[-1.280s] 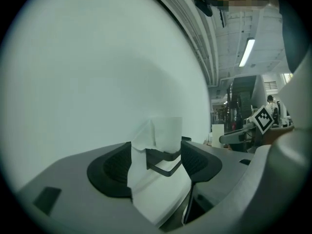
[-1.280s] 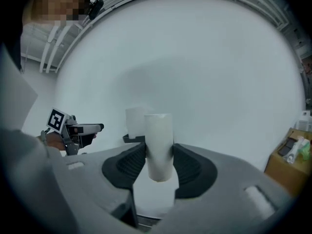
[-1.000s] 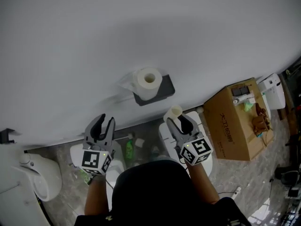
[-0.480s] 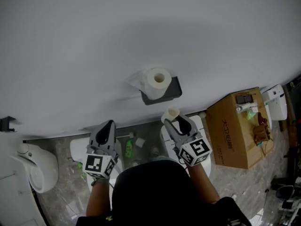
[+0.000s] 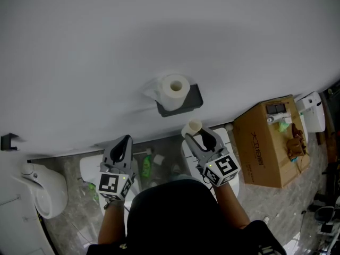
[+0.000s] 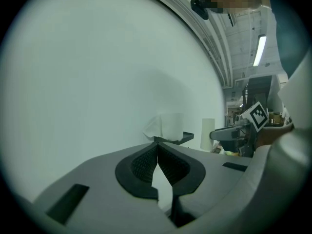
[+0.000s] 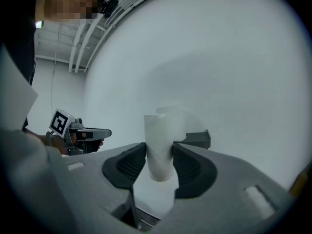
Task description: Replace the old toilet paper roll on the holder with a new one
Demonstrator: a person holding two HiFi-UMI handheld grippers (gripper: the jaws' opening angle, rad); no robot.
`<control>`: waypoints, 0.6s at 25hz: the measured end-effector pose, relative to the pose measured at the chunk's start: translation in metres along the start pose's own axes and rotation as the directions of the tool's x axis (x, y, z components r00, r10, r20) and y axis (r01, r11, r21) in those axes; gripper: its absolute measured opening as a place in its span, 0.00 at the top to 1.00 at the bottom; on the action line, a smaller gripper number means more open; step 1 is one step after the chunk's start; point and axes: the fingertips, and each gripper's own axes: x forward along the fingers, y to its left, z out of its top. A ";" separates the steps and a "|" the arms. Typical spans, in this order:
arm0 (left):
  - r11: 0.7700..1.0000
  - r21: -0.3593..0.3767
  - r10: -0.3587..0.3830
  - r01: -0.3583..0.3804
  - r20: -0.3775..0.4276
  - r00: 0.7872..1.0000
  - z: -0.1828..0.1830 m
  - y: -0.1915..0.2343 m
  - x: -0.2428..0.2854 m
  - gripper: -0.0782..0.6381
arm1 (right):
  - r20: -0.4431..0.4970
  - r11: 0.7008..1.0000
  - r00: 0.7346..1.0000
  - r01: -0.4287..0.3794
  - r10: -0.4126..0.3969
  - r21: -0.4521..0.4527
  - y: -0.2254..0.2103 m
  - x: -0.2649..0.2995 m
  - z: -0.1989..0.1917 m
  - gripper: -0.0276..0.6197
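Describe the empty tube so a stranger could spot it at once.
On the white wall sits a dark holder carrying a full white roll. Just below it in the head view, the right gripper clamps a pale tube. Unlike the fat roll, it is slim, bare and hollow.

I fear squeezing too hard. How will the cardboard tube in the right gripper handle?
Probably very light: the tube is hollow, its open end showing in the head view. Likely easy to crush, since the right gripper pinches its thin wall from both sides. Being round, it may roll if laid down.
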 end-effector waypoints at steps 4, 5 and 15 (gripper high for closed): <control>1.000 -0.005 0.008 -0.008 -0.009 1.000 -0.001 0.001 -0.002 0.87 | -0.001 1.000 1.000 0.003 -0.003 0.011 -0.001 -0.001 0.000 0.69; 1.000 -0.006 0.010 -0.010 -0.010 1.000 -0.001 0.001 -0.002 0.87 | -0.001 1.000 1.000 0.003 -0.003 0.014 -0.001 -0.001 -0.001 0.69; 1.000 -0.027 0.014 -0.014 -0.024 1.000 -0.006 0.008 -0.006 0.87 | -0.003 0.999 1.000 0.012 -0.012 0.030 0.002 0.001 -0.005 0.69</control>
